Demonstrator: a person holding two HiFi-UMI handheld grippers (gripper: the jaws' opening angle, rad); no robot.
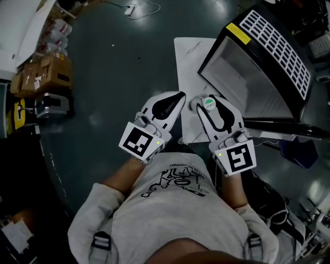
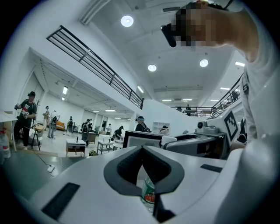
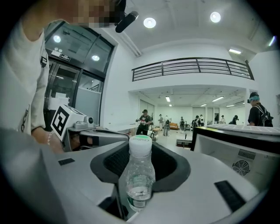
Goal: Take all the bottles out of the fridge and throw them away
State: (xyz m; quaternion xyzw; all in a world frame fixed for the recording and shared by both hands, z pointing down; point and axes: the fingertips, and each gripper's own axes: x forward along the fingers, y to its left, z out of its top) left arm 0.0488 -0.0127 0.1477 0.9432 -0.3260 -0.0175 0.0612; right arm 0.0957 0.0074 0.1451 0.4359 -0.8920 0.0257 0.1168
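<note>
I hold both grippers level in front of my chest. My right gripper [image 1: 212,109] [image 3: 141,146] is shut on a clear bottle [image 3: 139,179] with a white and green cap [image 1: 209,103]; a little water sits in it. It stands upright in the hollow of the jaws. My left gripper [image 1: 178,98] [image 2: 142,148] has its tips together. A bottle with a green and red label [image 2: 148,192] is pinched low in the gap near the jaw bases, mostly hidden. The black-framed fridge [image 1: 268,67] lies ahead to the right.
A white sheet [image 1: 188,56] lies on the dark floor beside the fridge. Cardboard boxes [image 1: 44,75] and clutter stand at the left. A cable [image 1: 131,9] runs across the floor ahead. Several people [image 2: 26,116] and tables [image 2: 76,146] fill the hall beyond.
</note>
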